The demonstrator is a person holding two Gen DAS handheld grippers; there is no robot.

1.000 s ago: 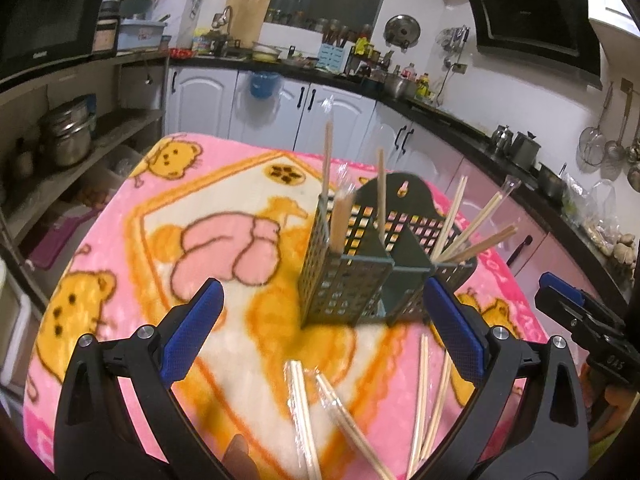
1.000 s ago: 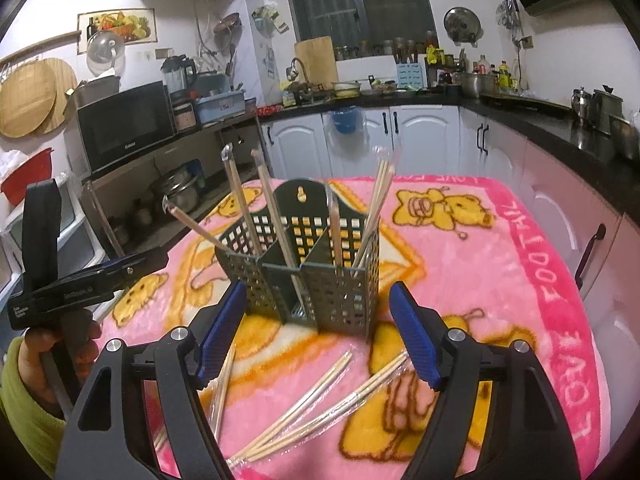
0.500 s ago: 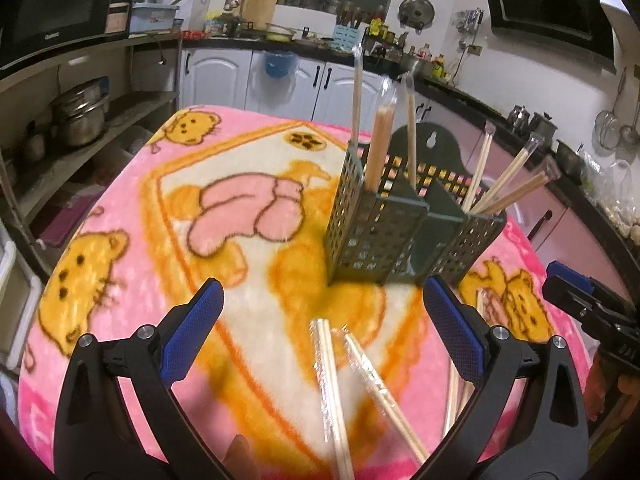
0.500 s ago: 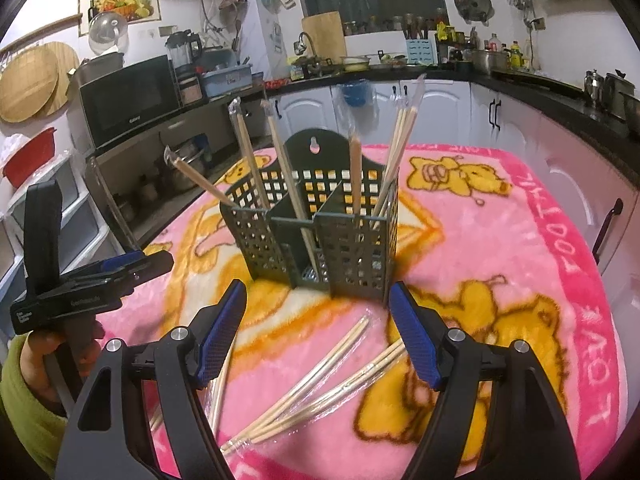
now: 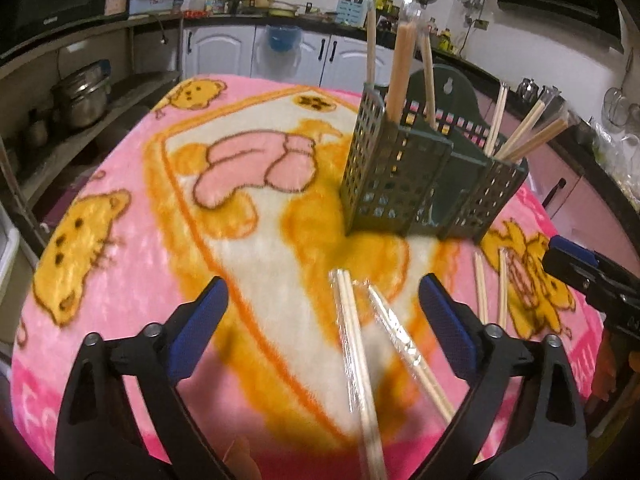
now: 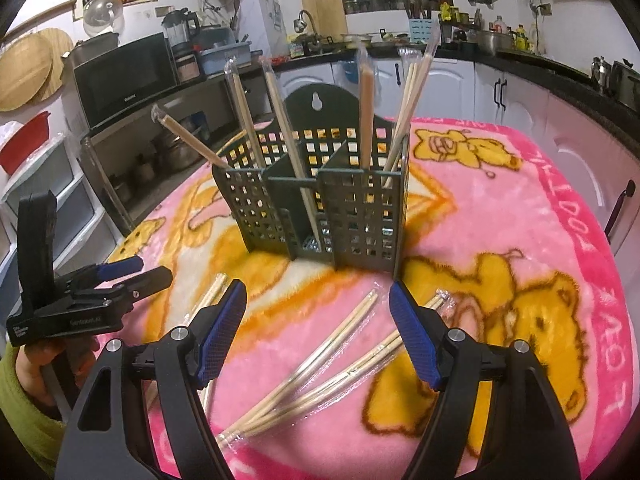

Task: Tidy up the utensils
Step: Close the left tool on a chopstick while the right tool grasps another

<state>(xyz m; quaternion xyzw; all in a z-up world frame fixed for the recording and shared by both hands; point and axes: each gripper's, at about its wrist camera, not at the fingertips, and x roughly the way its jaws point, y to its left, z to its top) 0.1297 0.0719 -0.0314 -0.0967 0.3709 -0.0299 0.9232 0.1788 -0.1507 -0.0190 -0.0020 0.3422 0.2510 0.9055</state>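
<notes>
**Two grippers above wrapped chopsticks in front of a utensil caddy**

Left to right: the left gripper (image 5: 320, 304) hangs over the pink bear-print blanket (image 5: 120, 208) covering the table, its jaws closing but still wide apart, with nothing pressed between the pads. Below the gap lie 2 plastic-wrapped chopstick pairs (image 5: 356, 344), flat on the blanket. Beyond them stands the dark green utensil caddy (image 5: 420, 184), upright, with wrapped chopsticks (image 5: 400, 64) leaning in its outer compartments. In the right wrist view, the right gripper (image 6: 318, 320) is released, jaws apart and empty, above more wrapped chopsticks (image 6: 332, 348) lying loose just before the caddy (image 6: 320, 208). A green sleeve (image 6: 20, 400) shows at far left.
</notes>
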